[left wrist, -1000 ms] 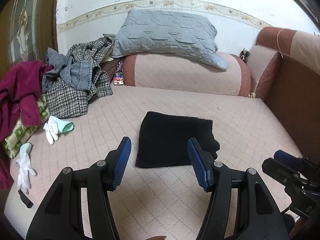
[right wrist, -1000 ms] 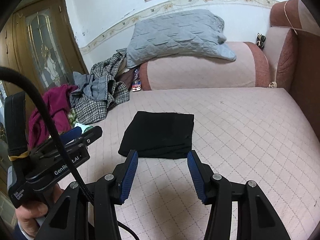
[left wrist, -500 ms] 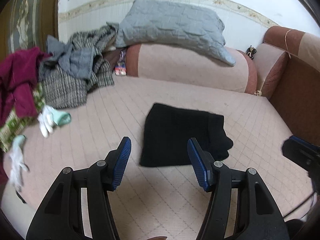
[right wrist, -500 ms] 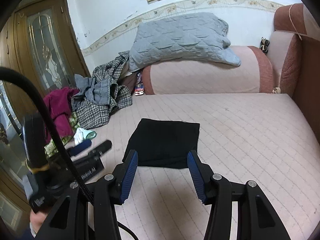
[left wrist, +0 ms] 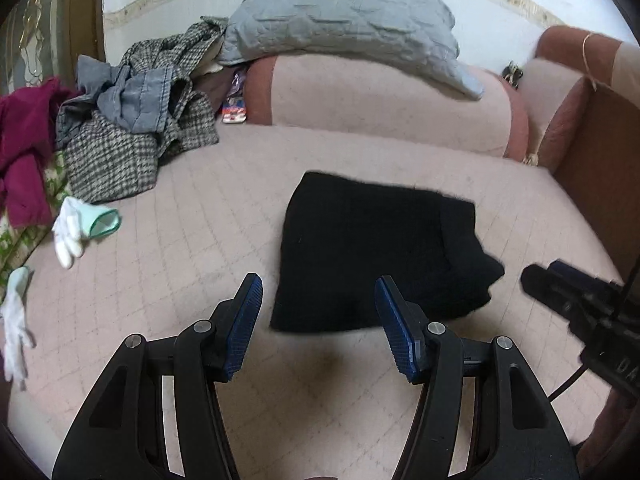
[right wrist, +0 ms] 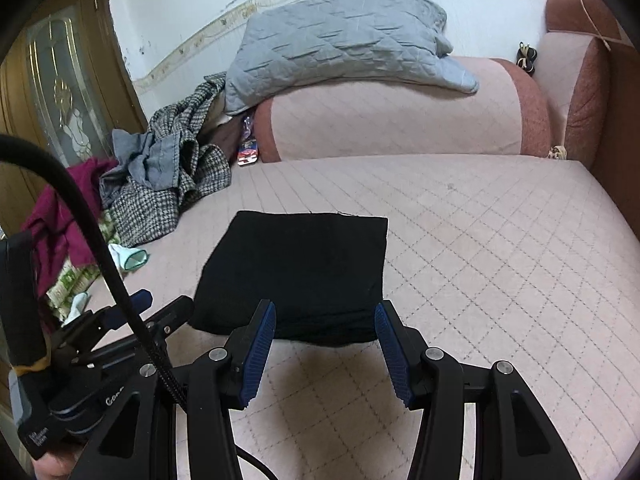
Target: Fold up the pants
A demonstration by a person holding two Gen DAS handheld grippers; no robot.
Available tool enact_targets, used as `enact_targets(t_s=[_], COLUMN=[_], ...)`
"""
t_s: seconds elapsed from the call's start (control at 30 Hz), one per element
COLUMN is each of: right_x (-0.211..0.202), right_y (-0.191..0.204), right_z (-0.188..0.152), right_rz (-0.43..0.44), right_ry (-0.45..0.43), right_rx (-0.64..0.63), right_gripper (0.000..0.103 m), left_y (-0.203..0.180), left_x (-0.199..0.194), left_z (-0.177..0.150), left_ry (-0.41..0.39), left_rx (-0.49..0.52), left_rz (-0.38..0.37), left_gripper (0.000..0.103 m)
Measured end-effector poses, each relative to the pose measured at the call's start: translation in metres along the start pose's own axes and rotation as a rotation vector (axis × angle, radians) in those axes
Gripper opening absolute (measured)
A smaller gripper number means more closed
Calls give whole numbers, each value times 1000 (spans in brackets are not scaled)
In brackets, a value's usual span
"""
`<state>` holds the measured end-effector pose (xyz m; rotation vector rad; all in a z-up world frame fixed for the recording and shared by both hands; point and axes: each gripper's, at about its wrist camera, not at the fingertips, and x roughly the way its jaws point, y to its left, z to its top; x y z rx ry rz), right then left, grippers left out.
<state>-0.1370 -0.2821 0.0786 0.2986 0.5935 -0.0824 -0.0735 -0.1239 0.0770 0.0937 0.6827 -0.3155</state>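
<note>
The black pants [left wrist: 372, 248] lie folded into a rough rectangle in the middle of the pink quilted bed [left wrist: 192, 248]; they also show in the right wrist view [right wrist: 304, 268]. My left gripper [left wrist: 318, 320] is open and empty, just short of the pants' near edge. My right gripper [right wrist: 325, 346] is open and empty, at the pants' near edge. The right gripper appears at the right of the left wrist view [left wrist: 576, 300], and the left gripper at the lower left of the right wrist view [right wrist: 132, 320].
A heap of clothes [left wrist: 128, 128] lies at the bed's left with a maroon garment [left wrist: 24, 152] and white gloves [left wrist: 70, 228]. A grey pillow [left wrist: 340, 16] rests on a pink bolster [left wrist: 384, 100] at the back. A brown bed frame [left wrist: 600, 152] stands at the right.
Both grippers have moved closer to the folded pants, which now look larger in both views. Both stay open and empty. The pants have not moved.
</note>
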Motion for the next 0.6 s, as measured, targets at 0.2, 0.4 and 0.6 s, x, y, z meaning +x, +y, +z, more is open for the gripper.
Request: enact_targets(t_s=[0.2,0.4,0.6], right_x=[9,13,11], right_y=[-3,-3,-6], right_z=[3,2,-6], right_rz=[1,19,29], right_ry=[3,4,14], right_rx=[-11,-1,27], right_gripper=[50,50,50], left_y=[2,7,2], left_x=[13,13,4], left_z=[4,2,1], left_ry=[16,1,-27], left_rx=[-16,-26,3], left_rz=[17,21,15], left_gripper=[59,59,59])
